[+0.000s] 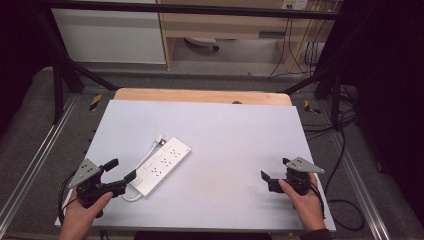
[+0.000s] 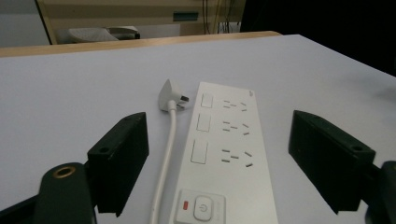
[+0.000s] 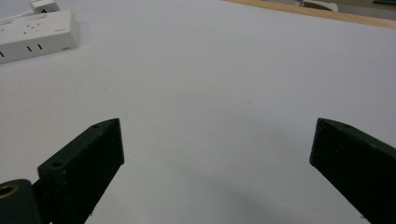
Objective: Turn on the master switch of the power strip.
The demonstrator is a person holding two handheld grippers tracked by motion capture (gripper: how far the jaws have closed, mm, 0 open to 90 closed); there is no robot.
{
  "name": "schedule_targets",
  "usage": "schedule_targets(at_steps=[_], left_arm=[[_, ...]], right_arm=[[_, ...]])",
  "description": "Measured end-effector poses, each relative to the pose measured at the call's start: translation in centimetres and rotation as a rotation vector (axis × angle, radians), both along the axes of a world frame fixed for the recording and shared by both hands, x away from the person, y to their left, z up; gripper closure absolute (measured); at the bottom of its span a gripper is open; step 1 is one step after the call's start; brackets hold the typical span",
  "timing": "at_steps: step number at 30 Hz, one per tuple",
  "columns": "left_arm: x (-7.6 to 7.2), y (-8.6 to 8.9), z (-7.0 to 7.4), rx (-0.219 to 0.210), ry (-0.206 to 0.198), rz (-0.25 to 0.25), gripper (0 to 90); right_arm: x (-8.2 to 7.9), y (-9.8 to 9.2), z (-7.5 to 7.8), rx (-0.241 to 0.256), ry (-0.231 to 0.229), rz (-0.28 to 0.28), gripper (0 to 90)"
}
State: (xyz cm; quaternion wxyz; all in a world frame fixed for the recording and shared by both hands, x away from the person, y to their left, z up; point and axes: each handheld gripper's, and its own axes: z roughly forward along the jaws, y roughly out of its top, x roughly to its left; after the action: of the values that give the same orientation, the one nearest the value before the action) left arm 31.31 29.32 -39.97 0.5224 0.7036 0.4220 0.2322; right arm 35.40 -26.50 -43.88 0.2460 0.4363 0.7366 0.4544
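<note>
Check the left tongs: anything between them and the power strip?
Nothing visible. The left tongs are open, jaws spread to either side of the power strip's switch end. The strip's own cord runs along one side, inside the jaw span, with its plug lying beside the strip near the far end.

A pale grey-white table top [image 1: 240,135] lies over a wooden board whose edge [image 1: 200,95] shows along the far side. Black metal frame bars [image 1: 65,60] stand around it on a grey carpeted floor [image 1: 30,125]. Beyond are a white cabinet [image 1: 110,35], a light wooden shelf unit [image 1: 225,25] and dangling black cables [image 1: 300,55].
</note>
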Motion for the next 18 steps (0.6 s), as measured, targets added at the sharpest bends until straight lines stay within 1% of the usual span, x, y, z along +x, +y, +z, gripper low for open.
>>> schedule_targets(at_steps=[6, 7, 12, 14, 17, 18], left_arm=[[0.11, -0.23, -0.14, 0.01, 0.019, -0.012, 26.2], [0.13, -0.24, -0.15, 0.013, 0.022, -0.014, 29.0], [0.26, -0.27, -0.24, 0.015, 0.036, -0.017, 34.4], [0.32, -0.31, -0.29, 0.016, 0.047, -0.022, 37.3], [0.34, -0.34, -0.31, 0.022, 0.049, -0.019, 43.1], [0.36, -0.34, -0.33, 0.024, 0.049, -0.02, 43.1]], right_arm=[[0.03, 0.09, -0.04, -0.005, -0.002, 0.002, 3.4], [0.04, 0.09, -0.04, -0.005, -0.002, 0.002, 3.4], [0.03, 0.09, -0.05, -0.006, -0.002, 0.002, 3.4], [0.03, 0.11, -0.04, -0.007, 0.0, 0.004, 3.4], [0.04, 0.11, -0.04, -0.007, -0.001, 0.003, 3.4], [0.04, 0.11, -0.04, -0.007, -0.001, 0.003, 3.4]])
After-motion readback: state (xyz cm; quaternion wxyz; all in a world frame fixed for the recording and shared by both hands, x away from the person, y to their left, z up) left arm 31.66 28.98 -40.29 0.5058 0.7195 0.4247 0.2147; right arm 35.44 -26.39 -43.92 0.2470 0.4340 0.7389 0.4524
